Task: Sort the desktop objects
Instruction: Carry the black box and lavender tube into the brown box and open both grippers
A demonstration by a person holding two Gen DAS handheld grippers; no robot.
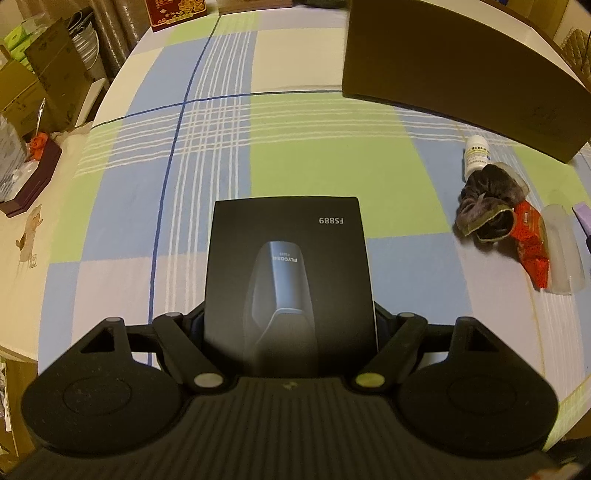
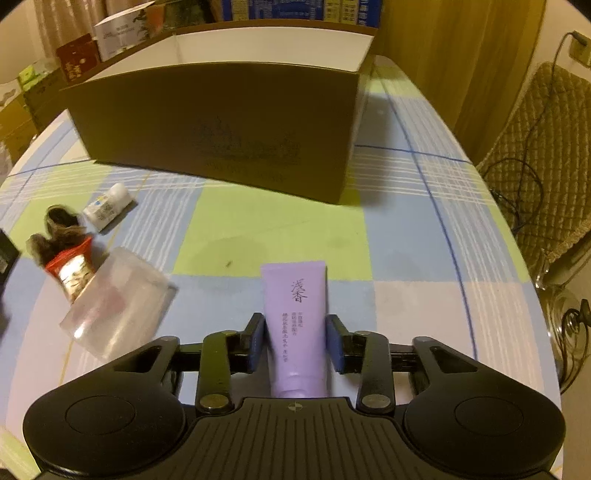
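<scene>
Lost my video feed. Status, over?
Left tongs shut on black box. Right tongs shut on purple tube. Cardboard box ahead, path clear.

This looks like a lived-in room of a home. The surface (image 1: 280, 122) is spread with a checked cloth in blue, green and white. Stacked cardboard cartons (image 1: 40, 74) and a red gift box (image 1: 177, 13) crowd one side, and a chair with a quilted cover (image 2: 543, 155) stands by the other, with cables trailing over it. Toiletries and a snack packet (image 2: 72, 273) lie about.
</scene>
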